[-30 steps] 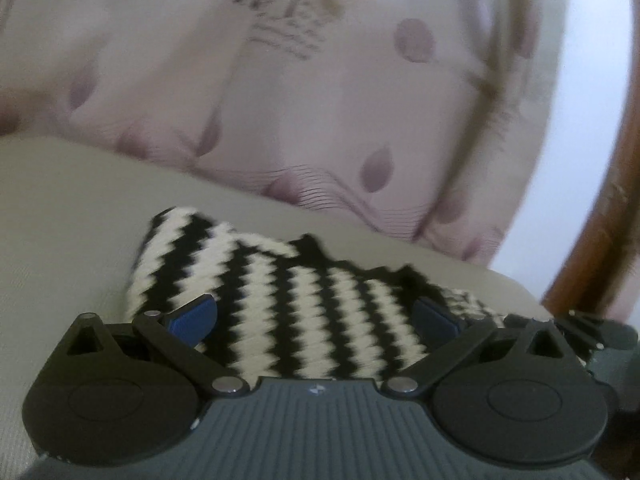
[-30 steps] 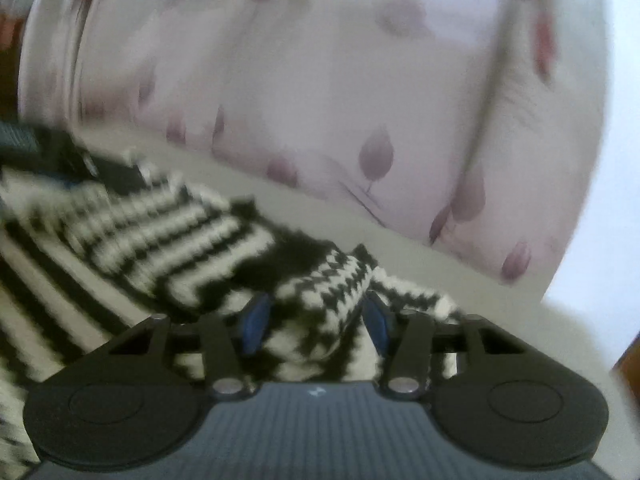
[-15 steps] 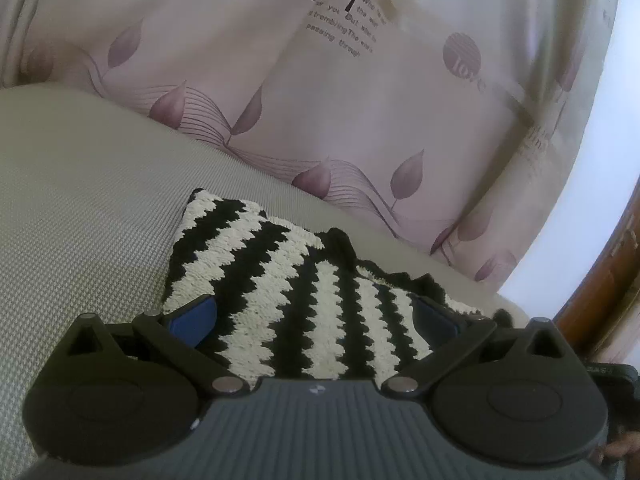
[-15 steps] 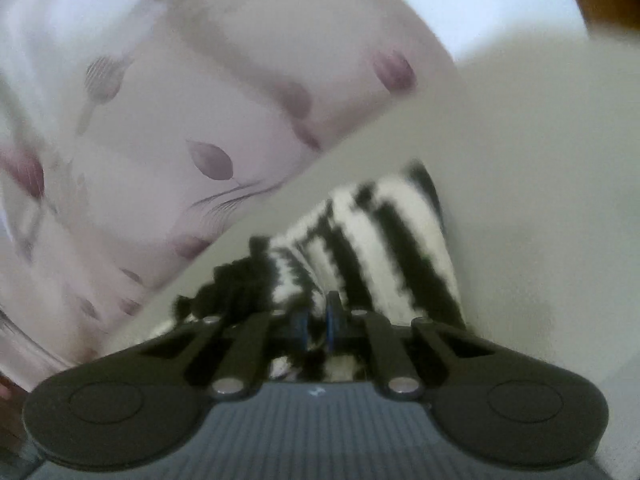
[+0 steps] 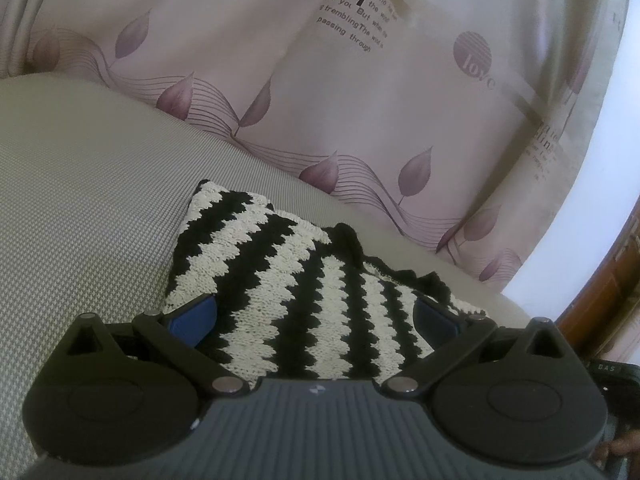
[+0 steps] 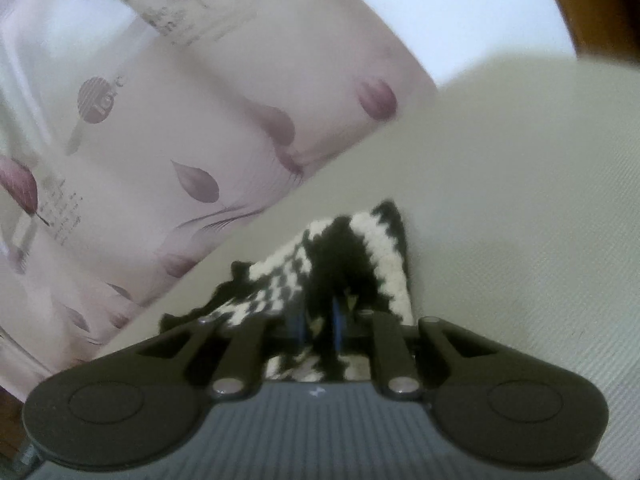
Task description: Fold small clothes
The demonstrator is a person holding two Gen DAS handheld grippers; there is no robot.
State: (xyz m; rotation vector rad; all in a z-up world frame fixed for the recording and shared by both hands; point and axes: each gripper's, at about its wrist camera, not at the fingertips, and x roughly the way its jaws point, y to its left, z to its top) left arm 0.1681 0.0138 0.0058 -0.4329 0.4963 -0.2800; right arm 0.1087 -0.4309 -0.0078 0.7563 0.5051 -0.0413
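A small black-and-cream zigzag knitted garment [image 5: 304, 280] lies on a grey-beige woven cushion [image 5: 80, 220]. My left gripper [image 5: 314, 318] is open, its blue pads spread wide just over the garment's near edge, holding nothing. In the right wrist view my right gripper [image 6: 318, 326] is shut on a bunched corner of the same garment [image 6: 360, 248], which rises in a peak between the close-set blue pads. The cloth under both gripper bodies is hidden.
A pink curtain with mauve leaves and printed text [image 5: 360, 100] hangs right behind the cushion and also shows in the right wrist view [image 6: 160, 140]. A brown wooden frame [image 5: 600, 300] stands at the far right. The cushion surface [image 6: 520, 220] spreads to the right.
My right gripper has closed on the garment's corner and swung round with it. My left gripper has stayed open over the garment and its view has steadied.
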